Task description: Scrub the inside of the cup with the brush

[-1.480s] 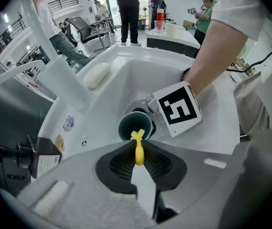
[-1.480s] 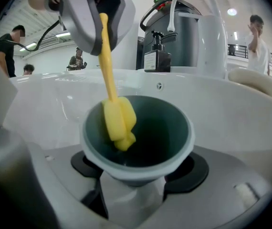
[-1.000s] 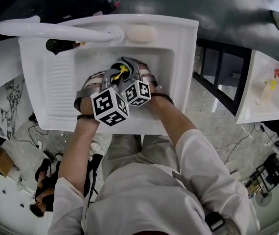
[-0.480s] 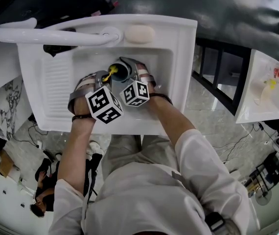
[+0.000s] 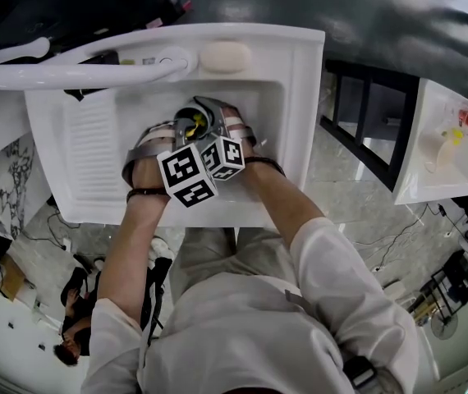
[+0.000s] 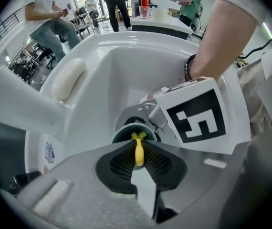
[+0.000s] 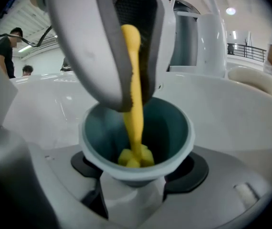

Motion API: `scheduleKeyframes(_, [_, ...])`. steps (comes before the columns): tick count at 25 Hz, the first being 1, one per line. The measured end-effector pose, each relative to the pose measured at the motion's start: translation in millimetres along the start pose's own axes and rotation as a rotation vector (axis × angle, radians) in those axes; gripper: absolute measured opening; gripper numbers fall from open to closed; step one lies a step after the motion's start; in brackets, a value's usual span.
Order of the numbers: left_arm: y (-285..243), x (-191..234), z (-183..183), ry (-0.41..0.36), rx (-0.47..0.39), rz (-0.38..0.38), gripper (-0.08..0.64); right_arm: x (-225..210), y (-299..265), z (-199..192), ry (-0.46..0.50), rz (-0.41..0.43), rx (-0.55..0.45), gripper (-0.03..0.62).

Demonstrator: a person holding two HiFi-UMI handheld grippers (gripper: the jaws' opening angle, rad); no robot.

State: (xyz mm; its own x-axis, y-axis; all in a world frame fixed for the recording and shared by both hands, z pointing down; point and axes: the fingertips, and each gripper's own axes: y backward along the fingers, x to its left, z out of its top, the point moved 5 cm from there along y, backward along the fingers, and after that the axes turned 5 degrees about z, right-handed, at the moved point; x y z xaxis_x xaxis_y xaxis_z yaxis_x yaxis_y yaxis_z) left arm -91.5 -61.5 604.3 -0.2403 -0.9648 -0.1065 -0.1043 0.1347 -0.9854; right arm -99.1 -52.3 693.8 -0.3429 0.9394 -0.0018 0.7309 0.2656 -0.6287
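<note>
Left gripper view, nearest things first: the left gripper [image 6: 138, 143] is closed on the yellow handle of the brush [image 6: 139, 154]. The handle is pinched between the two dark ribbed pads and pointed down into the cup [image 6: 125, 133] just beyond. In the right gripper view the teal cup is seen clamped at its lower part between the jaws of the right gripper [image 7: 137, 175]. Its mouth is turned up toward the brush, and the yellow brush head is pressed against the bottom inside.

Compared with half a second ago in the head view, the left gripper has been brought back toward the right one. The brush, which was then seen at the left side of the cup's mouth, is now sunk deep in the cup. The cup and the right gripper have hardly been moved. From this it is judged that a new downward stroke is being made. The scrubbing is therefore under way, and the inner walls are probably still to be rubbed.

As for the pose, the left hand [image 5: 147, 164] is held over the cup with its gripper directed almost straight down. The right hand [image 5: 246, 140] is kept just beside it with its gripper slanted downward. All this is done over the basin of the white sink [image 5: 283, 138]. A pale oval bar [image 5: 224, 56] and a white tap [image 5: 70, 71] are seen at the sink's far edge.
</note>
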Motion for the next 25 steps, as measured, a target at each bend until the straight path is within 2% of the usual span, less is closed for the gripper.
scheduleKeyframes(6, [-9.2, 21.7, -3.8, 0.054, 0.018, 0.057, 0.034, -4.3, 3.9, 9.2, -0.011, 0.001, -0.003, 0.353])
scheduleKeyframes(9, [-13.4, 22.3, -15.7, 0.094, 0.047, 0.060, 0.035, -3.1, 2.4, 5.7, -0.008, 0.001, -0.001, 0.353])
scheduleKeyframes(12, [-14.8, 19.2, -23.3, 0.095, 0.080, 0.056, 0.035, -1.0, -0.9, 2.1, 0.002, 0.003, 0.001, 0.351])
scheduleKeyframes(19, [-16.6, 11.9, -23.3, 0.057, 0.144, -0.027, 0.035, -2.7, 2.1, 10.3, 0.006, 0.010, -0.002, 0.351])
scheduleKeyframes(25, [-17.3, 2.5, -7.5, 0.020, 0.091, -0.090, 0.035, -2.9, 1.1, 10.8, -0.007, 0.009, -0.003, 0.351])
